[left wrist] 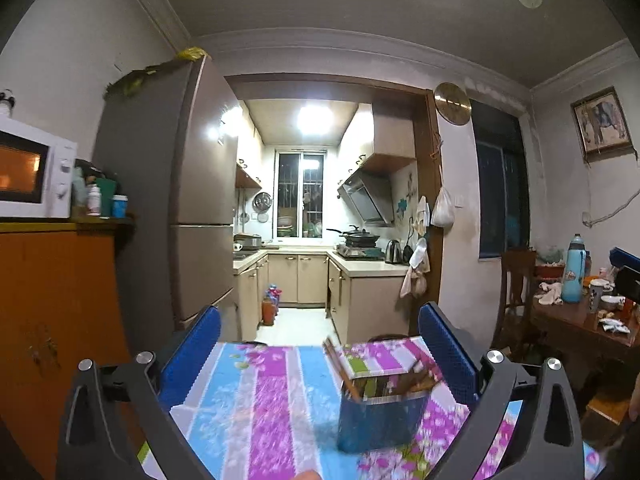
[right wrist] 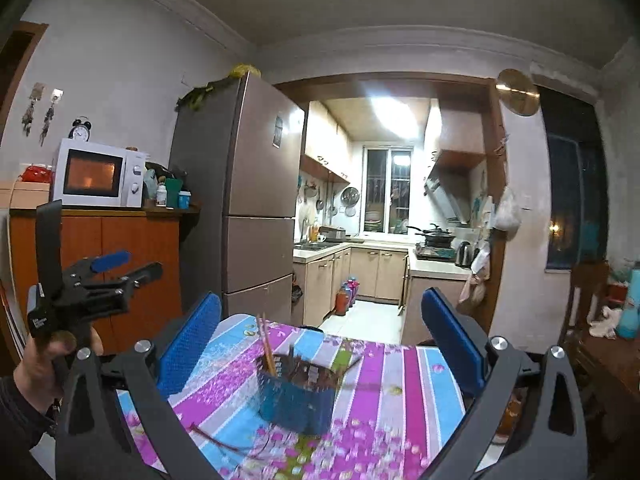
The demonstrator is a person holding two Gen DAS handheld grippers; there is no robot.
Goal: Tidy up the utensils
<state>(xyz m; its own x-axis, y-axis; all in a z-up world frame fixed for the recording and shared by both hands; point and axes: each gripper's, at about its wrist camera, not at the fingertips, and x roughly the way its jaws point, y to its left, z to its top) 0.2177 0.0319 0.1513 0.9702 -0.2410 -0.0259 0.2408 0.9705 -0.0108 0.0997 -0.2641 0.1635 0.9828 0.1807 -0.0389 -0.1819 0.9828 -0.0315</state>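
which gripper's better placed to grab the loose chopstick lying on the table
Right, probably. The loose chopstick lies just ahead of the open right gripper, near the blue holder. The left gripper is raised off to the side.

Blue utensil holder point(right wrist: 297, 403) w/ chopsticks point(right wrist: 266, 344), upright on floral tablecloth point(right wrist: 400, 408)

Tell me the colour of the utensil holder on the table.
Dark blue utensil holder; clearest in the right wrist view.
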